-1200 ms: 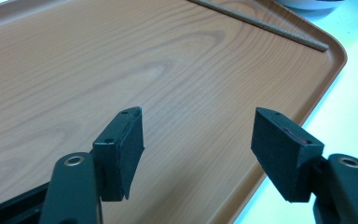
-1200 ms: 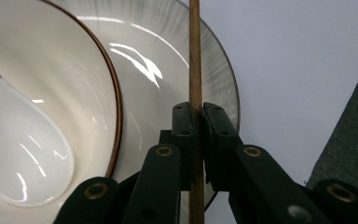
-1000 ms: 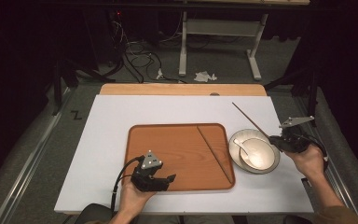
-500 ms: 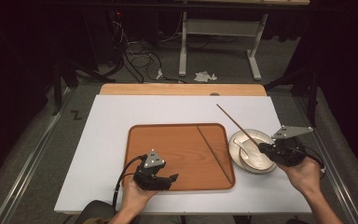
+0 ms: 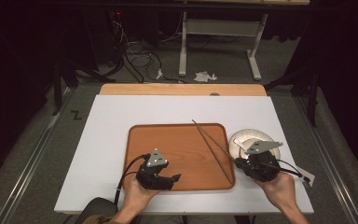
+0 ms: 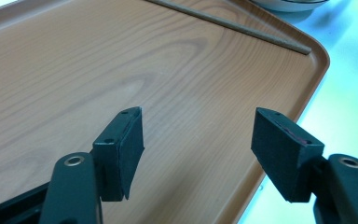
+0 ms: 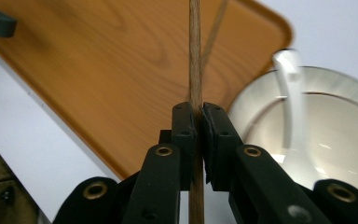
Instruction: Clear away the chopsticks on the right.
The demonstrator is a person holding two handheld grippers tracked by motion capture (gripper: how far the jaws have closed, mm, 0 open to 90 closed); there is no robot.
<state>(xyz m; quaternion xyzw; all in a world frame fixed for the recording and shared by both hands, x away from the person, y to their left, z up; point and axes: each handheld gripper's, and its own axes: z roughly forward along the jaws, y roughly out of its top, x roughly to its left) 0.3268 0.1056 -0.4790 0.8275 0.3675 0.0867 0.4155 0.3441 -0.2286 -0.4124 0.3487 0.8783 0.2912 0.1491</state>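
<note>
A brown wooden tray [image 5: 177,144] lies on the white table. One thin wooden chopstick [image 5: 220,161] rests along the tray's right side, also seen in the left gripper view [image 6: 233,25]. My right gripper [image 5: 239,162] is shut on a second chopstick [image 5: 214,139], which slants up and left over the tray; the pads clamp the chopstick [image 7: 195,56] near its lower part. A white bowl [image 5: 242,137] with a white spoon [image 7: 291,102] in it stands just right of the tray. My left gripper [image 5: 173,181] hovers open over the tray's front edge, its jaws [image 6: 198,144] holding nothing.
A light wooden board [image 5: 182,89] lies along the table's far edge. A small paper tag [image 5: 307,177] sits at the front right of the white tabletop [image 5: 112,140]. Desk legs [image 5: 182,46], cables and crumpled paper are on the floor beyond.
My right gripper has carried the chopstick leftward from beside the bowl, so its far tip now reaches over the tray. The left gripper has stayed put.
</note>
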